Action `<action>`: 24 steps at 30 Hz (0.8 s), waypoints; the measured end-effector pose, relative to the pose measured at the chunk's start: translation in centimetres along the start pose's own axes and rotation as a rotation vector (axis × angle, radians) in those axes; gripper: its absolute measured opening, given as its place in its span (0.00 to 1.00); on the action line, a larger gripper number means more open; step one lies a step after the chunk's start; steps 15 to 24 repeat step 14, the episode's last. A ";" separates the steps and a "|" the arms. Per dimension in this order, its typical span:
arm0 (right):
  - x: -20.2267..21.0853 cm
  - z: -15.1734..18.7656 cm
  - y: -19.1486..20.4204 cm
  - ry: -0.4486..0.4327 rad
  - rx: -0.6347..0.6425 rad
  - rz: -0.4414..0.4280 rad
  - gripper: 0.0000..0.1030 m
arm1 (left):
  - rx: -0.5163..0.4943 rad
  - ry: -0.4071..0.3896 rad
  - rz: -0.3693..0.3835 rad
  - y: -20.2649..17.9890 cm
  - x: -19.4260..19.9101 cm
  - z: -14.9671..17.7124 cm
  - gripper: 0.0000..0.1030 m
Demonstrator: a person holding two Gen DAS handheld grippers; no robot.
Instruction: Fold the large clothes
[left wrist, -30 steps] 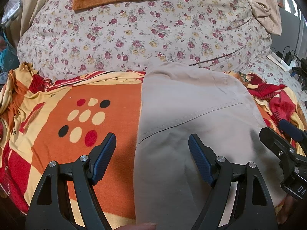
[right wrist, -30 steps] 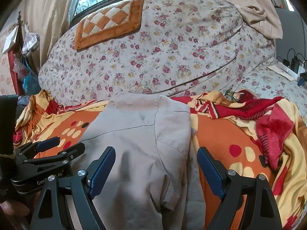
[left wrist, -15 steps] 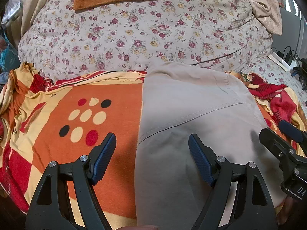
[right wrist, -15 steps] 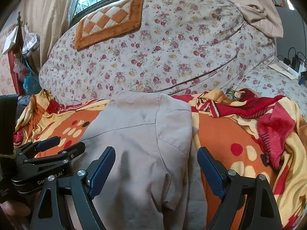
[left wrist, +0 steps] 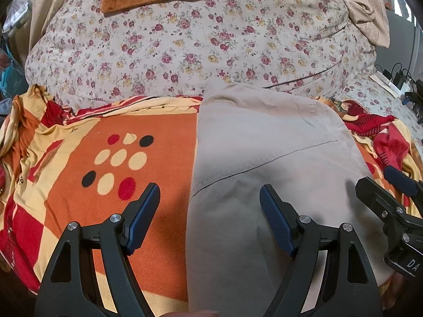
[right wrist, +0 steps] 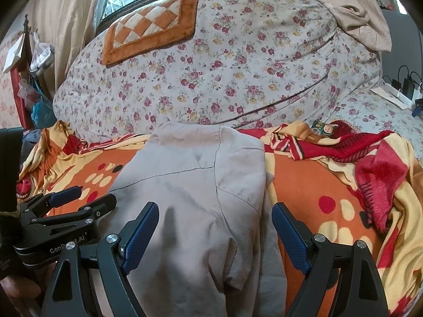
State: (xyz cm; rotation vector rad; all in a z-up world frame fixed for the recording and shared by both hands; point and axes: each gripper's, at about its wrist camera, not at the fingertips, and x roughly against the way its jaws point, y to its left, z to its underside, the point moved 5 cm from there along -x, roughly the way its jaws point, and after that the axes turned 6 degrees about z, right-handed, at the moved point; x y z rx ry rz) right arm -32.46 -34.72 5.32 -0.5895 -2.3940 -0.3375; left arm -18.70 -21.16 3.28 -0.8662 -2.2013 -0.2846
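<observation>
Shirt laid flat on the bed, both claws held apart above it.

A light grey-beige cloth shirt (right wrist: 190,192) is spread on an orange, red and yellow blanket (left wrist: 87,142) with round dots, and its collar end is placed near a big flowery white bundle (right wrist: 224,74). One short sleeve is seen folded along the shirt's right side. The left claw (left wrist: 210,214) is held wide apart over the shirt's left edge, with one blue pad over the blanket and the other over the shirt; nothing is gripped. The right claw (right wrist: 215,233) is also held wide apart over the shirt's right side, with nothing between its pads. An orange and cream checked mat (right wrist: 153,26) is laid on top of the bundle.
</observation>
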 end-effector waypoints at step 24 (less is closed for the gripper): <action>-0.4 0.1 -0.2 0.013 0.018 -0.002 0.83 | -0.017 -0.018 0.022 0.0 0.5 0.0 0.76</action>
